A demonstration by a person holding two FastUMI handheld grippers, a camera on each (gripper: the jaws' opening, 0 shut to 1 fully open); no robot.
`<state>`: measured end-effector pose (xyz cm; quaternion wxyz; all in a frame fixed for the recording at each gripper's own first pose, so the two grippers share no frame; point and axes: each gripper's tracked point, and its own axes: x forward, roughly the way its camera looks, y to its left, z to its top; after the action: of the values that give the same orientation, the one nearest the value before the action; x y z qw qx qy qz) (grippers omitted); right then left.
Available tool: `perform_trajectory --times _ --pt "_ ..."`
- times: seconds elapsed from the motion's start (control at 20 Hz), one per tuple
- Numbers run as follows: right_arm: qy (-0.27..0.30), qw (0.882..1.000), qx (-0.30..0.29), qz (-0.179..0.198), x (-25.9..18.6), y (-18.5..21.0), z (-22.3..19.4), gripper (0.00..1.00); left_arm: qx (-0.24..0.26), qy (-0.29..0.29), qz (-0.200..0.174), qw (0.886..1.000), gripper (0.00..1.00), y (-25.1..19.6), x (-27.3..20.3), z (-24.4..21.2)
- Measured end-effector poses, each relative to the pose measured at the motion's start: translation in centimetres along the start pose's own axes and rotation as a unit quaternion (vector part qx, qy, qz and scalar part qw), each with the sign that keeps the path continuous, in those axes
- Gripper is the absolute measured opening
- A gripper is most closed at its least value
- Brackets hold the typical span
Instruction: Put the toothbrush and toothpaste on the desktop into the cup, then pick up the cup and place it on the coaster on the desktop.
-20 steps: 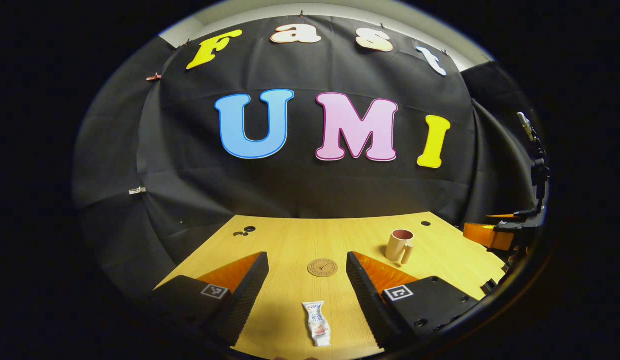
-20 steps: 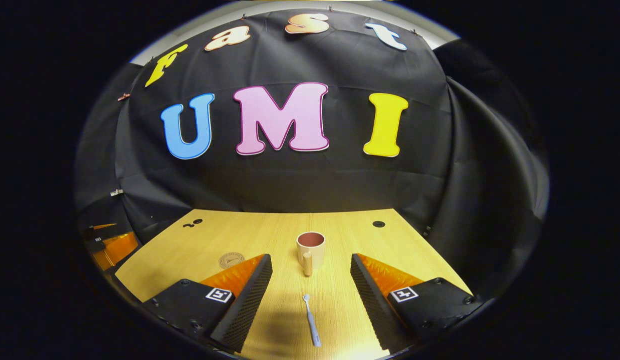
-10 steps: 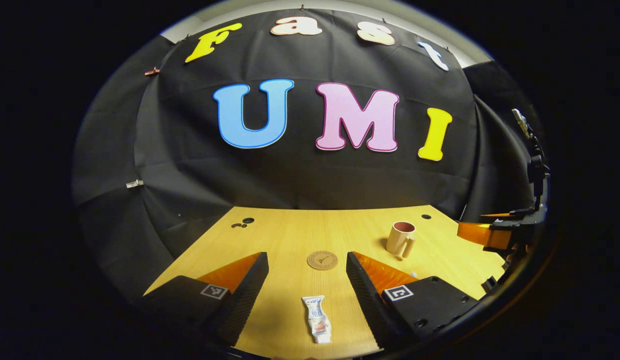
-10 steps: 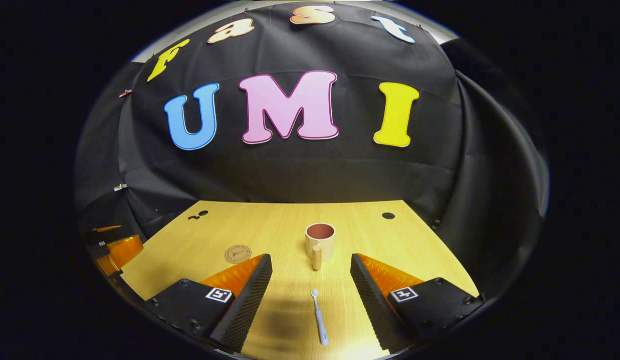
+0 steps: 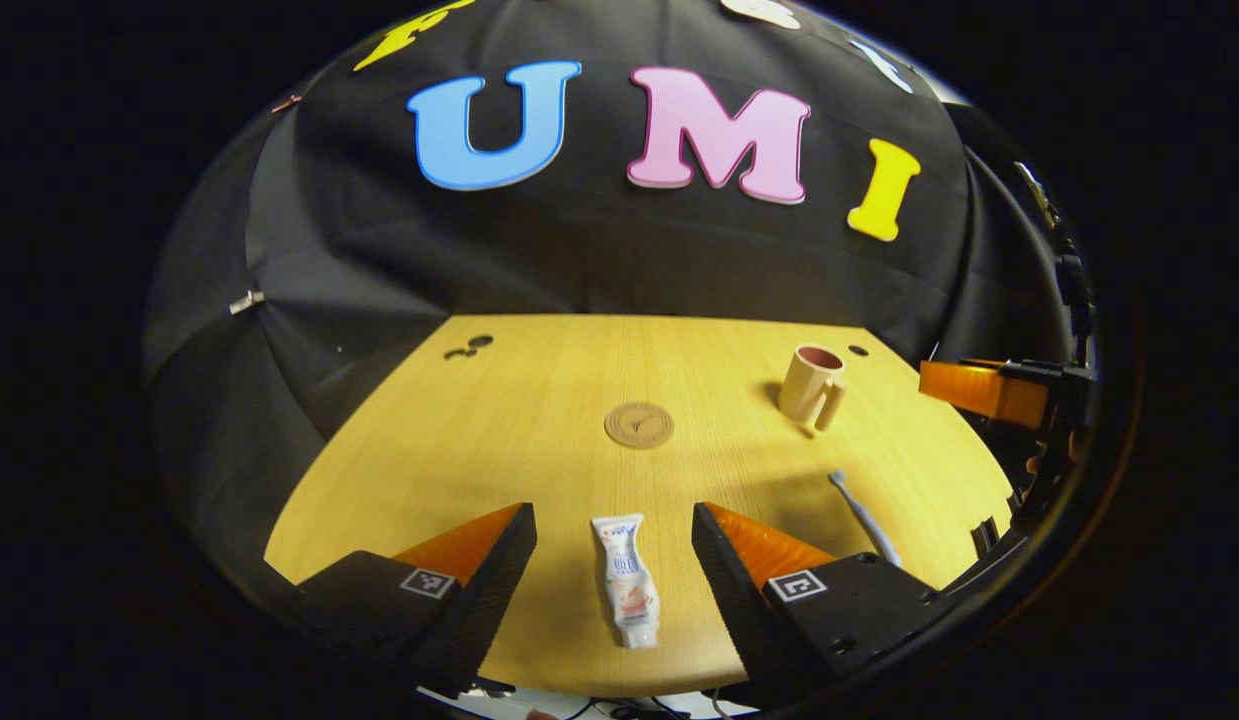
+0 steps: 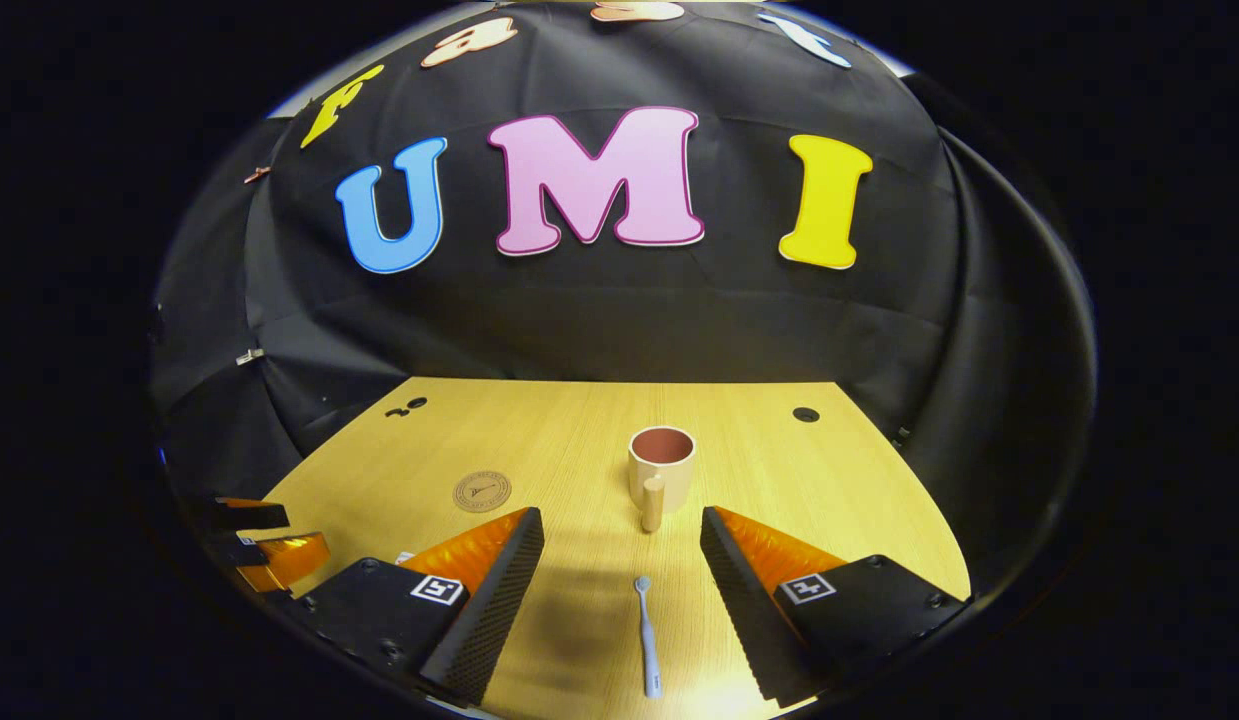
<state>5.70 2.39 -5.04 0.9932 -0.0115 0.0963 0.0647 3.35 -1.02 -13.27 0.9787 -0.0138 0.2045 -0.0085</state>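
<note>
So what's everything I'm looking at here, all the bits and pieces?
desktop: one, light wood, in front of the black cloth wall
cup: one, beige outside and reddish inside, upright, handle toward the right gripper
coaster: one, round, brown, mid-desktop, bare
toothpaste: one, white tube, flat between the left gripper's fingers
toothbrush: one, pale, flat between the right gripper's fingers
left gripper: black and orange, open
right gripper: black and orange, open
</note>
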Motion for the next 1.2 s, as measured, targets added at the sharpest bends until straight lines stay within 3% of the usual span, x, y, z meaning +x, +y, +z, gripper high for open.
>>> perform_trajectory --times 0.45,0.85,0.95,1.2 --pt "0.043 0.999 0.011 0.026 2.6 -1.5 -2.7 0.98 0.0 0.148 0.037 0.988 0.98 0.3 6.4 -8.1" --pt "0.086 0.996 0.026 0.024 4.5 -3.5 -6.6 0.98 0.006 0.218 0.047 0.975 0.93 0.4 9.6 -10.2" --pt "0.101 0.994 0.028 0.025 4.4 -3.6 -7.8 0.98 0.0 0.224 0.038 0.974 0.87 -0.2 10.1 -10.0" --pt "0.161 0.986 0.033 0.031 3.7 -3.5 -11.6 0.98 -0.025 0.264 0.026 0.964 0.53 -0.1 9.9 -10.2"
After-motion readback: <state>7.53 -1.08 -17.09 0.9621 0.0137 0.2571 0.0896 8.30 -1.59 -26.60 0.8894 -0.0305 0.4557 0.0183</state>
